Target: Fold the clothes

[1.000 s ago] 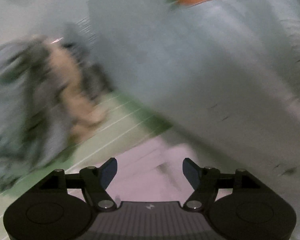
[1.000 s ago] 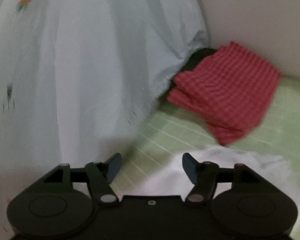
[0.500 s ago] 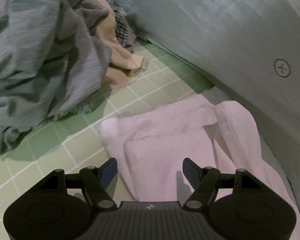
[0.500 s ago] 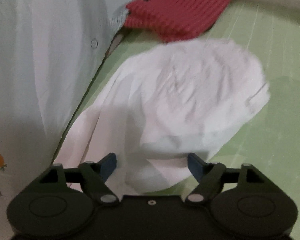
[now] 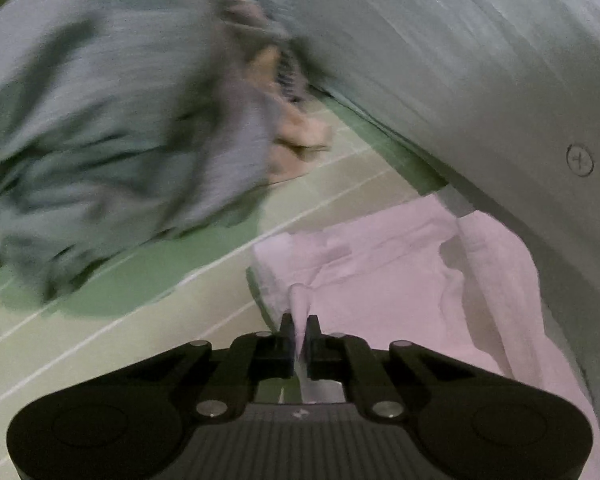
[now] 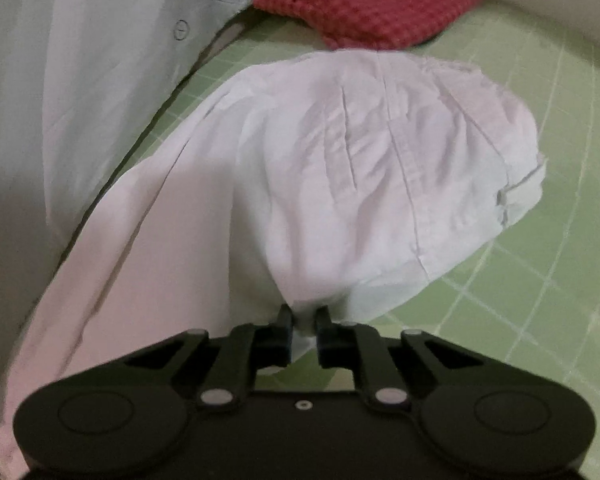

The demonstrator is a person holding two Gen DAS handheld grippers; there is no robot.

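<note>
Here the pale pink garment [image 6: 340, 168] lies partly folded on the green gridded mat [image 6: 540, 280], its bulk bunched into a rounded, wrinkled mound with a seam running down the middle and a doubled hem at its far right edge. The right gripper [image 6: 303, 320] has its two fingers drawn close together on a small tuck of the near edge of that cloth, which rises in a soft peak from between the tips. Seen from the left wrist, the same pink garment [image 5: 400, 264] shows layered flaps and a long strip along its right side, and the left gripper [image 5: 299, 328] is pinched tight on a narrow point of fabric that stands up between its fingers. Just beside the garment, along its far side, runs a large light blue-grey cloth [image 6: 80, 80] with a small round button, its edge meeting or overlapping the pink one; in the left view this light cloth [image 5: 480, 72] fills the upper right. Beyond the mound sits a folded red waffle-knit piece [image 6: 372, 0] on the mat. To the left in the left view is a blurred heap of grey clothing [image 5: 100, 120] with a tan item [image 5: 300, 140] poking out beside it, apart from the pink garment.
</note>
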